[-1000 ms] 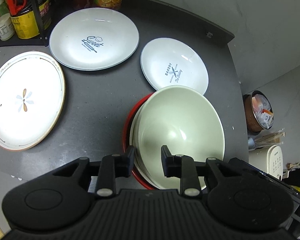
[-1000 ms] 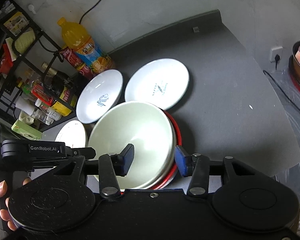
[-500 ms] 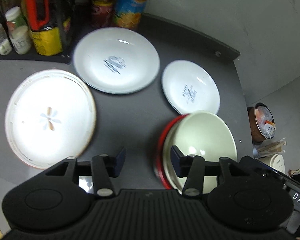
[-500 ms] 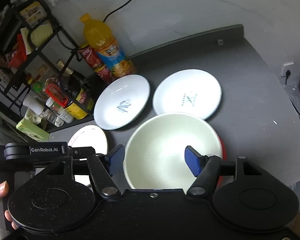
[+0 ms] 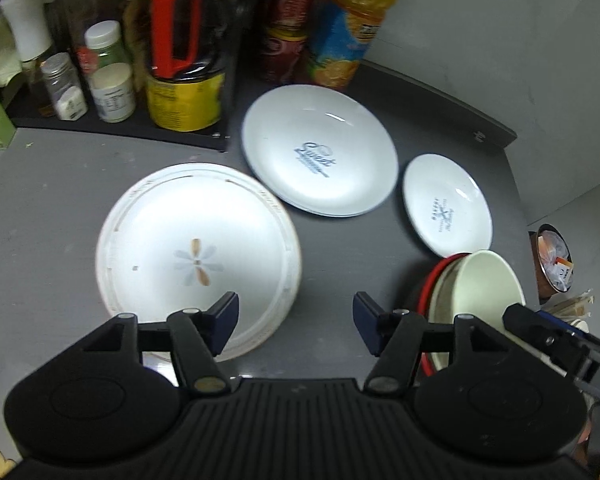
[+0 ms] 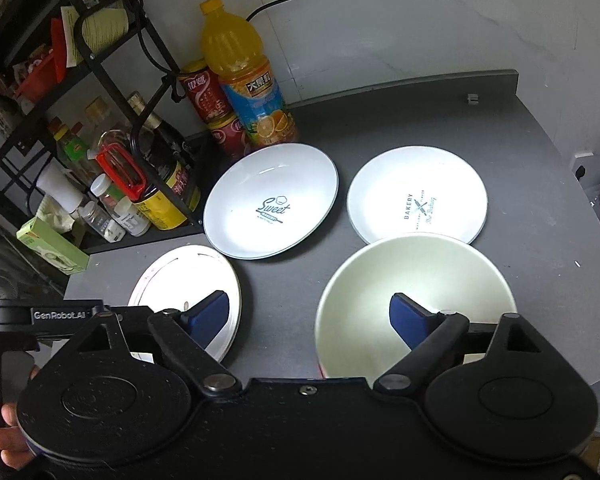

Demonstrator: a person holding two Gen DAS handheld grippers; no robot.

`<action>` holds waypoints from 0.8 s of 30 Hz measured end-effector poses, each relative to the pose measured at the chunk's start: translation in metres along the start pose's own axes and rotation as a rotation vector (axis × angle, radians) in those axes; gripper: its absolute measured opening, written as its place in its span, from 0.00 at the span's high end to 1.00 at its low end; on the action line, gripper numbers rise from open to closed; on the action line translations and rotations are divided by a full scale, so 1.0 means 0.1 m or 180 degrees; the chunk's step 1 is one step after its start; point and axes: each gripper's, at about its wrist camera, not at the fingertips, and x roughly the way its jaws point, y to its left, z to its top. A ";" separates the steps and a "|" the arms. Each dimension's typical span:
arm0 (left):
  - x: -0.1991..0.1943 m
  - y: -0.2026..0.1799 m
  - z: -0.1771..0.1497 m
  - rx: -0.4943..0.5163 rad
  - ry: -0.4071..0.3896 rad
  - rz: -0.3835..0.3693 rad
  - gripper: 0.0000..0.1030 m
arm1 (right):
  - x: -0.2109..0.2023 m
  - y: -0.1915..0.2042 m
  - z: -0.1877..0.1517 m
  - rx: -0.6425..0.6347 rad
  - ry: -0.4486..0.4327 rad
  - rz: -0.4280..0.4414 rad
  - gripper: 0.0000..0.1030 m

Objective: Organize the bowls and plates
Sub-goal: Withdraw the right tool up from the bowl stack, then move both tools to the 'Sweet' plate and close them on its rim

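A stack of pale green bowls [image 6: 416, 296] on a red dish sits on the dark counter [image 6: 540, 240], also seen at right as the bowl stack [image 5: 480, 292]. Behind it lie the "Bakery" plate [image 6: 418, 194] and the "Sweet" plate [image 6: 270, 200]. A white flower-pattern plate [image 5: 196, 256] lies at left. My left gripper [image 5: 296, 320] hangs over the counter between the flower plate and the bowls, jaws opening, nothing between them. My right gripper [image 6: 310, 316] hovers above the gap beside the bowls, jaws opening and empty.
A black wire rack [image 6: 100, 80] with sauce bottles and jars stands at the back left. An orange juice bottle [image 6: 244, 76] and red cans [image 6: 206, 96] stand behind the "Sweet" plate. A person's hand [image 6: 0, 432] holds the left gripper's handle. The counter edge drops off at right.
Both grippers let go of the bowl stack, opened wider and drew back and to the left. The bowls stay on the counter.
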 end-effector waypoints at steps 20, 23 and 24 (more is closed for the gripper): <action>0.04 0.75 0.30 0.0194 -0.0054 -0.0110 0.39 | 0.36 0.66 -0.11 0.0137 -0.0143 -0.0480 0.07; 0.06 0.82 0.36 0.0247 -0.0087 -0.0171 0.39 | 0.41 0.72 -0.11 0.0136 -0.0198 -0.0520 0.07; 0.07 0.84 0.38 0.0263 -0.0095 -0.0184 0.39 | 0.42 0.73 -0.11 0.0152 -0.0203 -0.0532 0.07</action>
